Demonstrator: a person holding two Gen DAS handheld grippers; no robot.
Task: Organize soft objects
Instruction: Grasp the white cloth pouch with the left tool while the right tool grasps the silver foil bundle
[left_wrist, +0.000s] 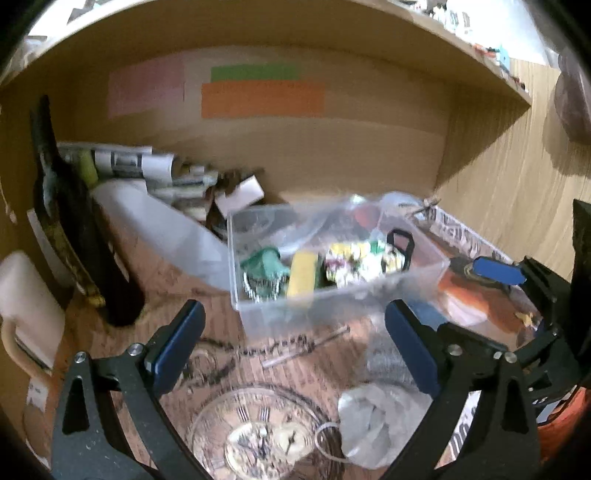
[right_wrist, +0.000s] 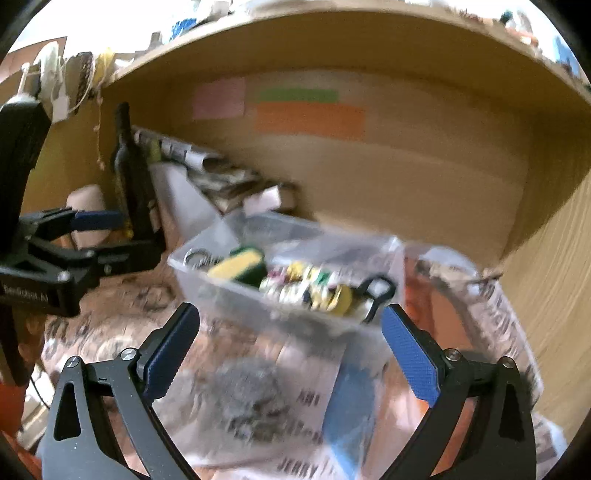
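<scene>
Both grippers empty, jaws spread wide: left gripper (left_wrist: 293, 345), right gripper (right_wrist: 290, 349). Clear plastic bin (left_wrist: 332, 295) sits mid-desk, holding a yellow-green sponge (left_wrist: 302, 271) and small colourful clutter. Near the left gripper lies a crumpled white soft wad (left_wrist: 373, 424); a grey fuzzy scouring pad (right_wrist: 247, 391) lies near the right gripper on printed newspaper (right_wrist: 306, 398). Risks: both views blurred, so a grab may miss; a dark glass bottle (left_wrist: 79, 236) at far left could topple; a thin chain (left_wrist: 258, 349) might snag.
</scene>
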